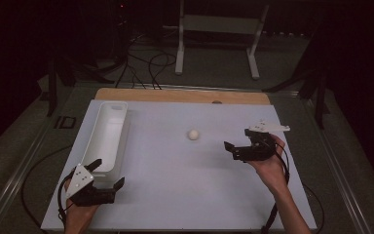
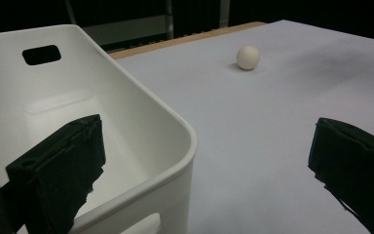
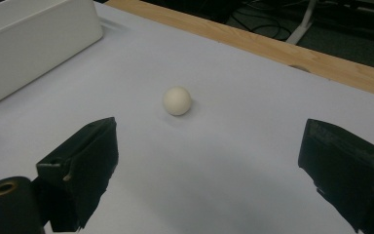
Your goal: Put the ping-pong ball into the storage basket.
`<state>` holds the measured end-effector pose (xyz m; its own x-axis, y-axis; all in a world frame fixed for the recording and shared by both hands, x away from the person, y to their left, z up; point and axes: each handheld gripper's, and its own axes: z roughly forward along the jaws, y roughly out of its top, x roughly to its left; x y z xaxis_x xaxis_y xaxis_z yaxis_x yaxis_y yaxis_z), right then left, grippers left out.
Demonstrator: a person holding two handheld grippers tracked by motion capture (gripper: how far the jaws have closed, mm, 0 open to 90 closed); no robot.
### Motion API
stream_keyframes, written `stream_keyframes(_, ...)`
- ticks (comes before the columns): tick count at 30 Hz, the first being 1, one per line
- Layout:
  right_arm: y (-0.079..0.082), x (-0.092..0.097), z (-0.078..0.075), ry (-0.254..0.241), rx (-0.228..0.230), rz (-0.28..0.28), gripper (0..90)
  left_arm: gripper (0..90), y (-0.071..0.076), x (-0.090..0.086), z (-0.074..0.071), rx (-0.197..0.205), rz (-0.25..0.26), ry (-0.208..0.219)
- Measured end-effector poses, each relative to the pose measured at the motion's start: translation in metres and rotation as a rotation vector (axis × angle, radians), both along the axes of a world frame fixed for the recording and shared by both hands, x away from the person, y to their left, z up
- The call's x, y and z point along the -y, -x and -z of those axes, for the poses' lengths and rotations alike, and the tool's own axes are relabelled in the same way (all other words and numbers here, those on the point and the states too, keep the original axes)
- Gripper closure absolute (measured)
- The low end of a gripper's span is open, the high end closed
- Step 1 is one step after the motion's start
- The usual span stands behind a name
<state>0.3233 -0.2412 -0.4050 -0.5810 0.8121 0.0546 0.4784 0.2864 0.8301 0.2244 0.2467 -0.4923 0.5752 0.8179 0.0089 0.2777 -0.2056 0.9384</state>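
A small cream ball (image 1: 193, 134) rests on the white table sheet (image 1: 175, 185), near its middle. It appears in the left gripper view as the ball (image 2: 248, 57) and in the right gripper view as the ball (image 3: 177, 100). My right gripper (image 1: 237, 139) stands open a short way right of the ball, jaws pointing toward it, nothing between them. My left gripper (image 1: 108, 174) is open at the near left, by the near end of a long white bin (image 1: 108, 136); one jaw hangs over the bin's corner (image 2: 175, 126).
The white bin (image 3: 34, 39) lies along the left side of the sheet, with a handle slot (image 2: 41, 54) in its far wall. A wooden table edge (image 1: 182, 96) runs along the back. Beyond it are a white stand (image 1: 219, 29) and cables on the dark floor.
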Motion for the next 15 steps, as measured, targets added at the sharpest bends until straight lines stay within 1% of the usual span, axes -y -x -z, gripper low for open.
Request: stream_keyframes(15,-0.016,-0.010,-0.012,0.032,0.003,-0.006,7.1,0.8,0.000,0.000,0.000,-0.001,0.000,0.001)
